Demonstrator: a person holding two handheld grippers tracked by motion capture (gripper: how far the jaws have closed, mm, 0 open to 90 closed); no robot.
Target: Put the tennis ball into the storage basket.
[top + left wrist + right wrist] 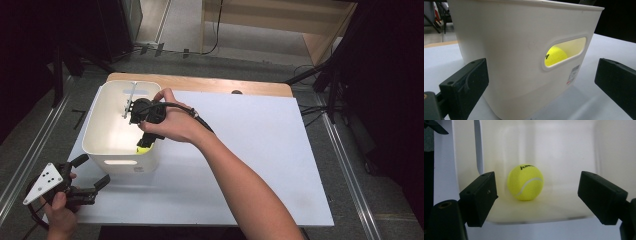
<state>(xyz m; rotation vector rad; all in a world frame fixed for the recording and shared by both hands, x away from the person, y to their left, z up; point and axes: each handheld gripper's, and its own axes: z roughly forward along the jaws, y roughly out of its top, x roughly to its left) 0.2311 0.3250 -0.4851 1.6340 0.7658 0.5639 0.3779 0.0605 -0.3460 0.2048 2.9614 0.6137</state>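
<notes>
A yellow tennis ball (525, 182) rests on the floor of a white plastic bin (102, 125) at the table's left. My right gripper (145, 141) reaches down into the bin from its right rim and is open. In the right gripper view, the ball lies beyond the right gripper (540, 192), free of both jaws. My left gripper (93, 173) sits low at the front left, open, and points at the bin's front wall (519, 50). The ball (555, 56) shows through the handle slot there. The left gripper (544, 77) has only the bin wall ahead of its spread jaws.
A white sheet (260, 150) covers most of the wooden table (200, 82). Metal floor rails (30, 145) run along both sides. Dark stands and cables (325, 80) are at the back right, and a wooden frame (280, 20) stands behind the table.
</notes>
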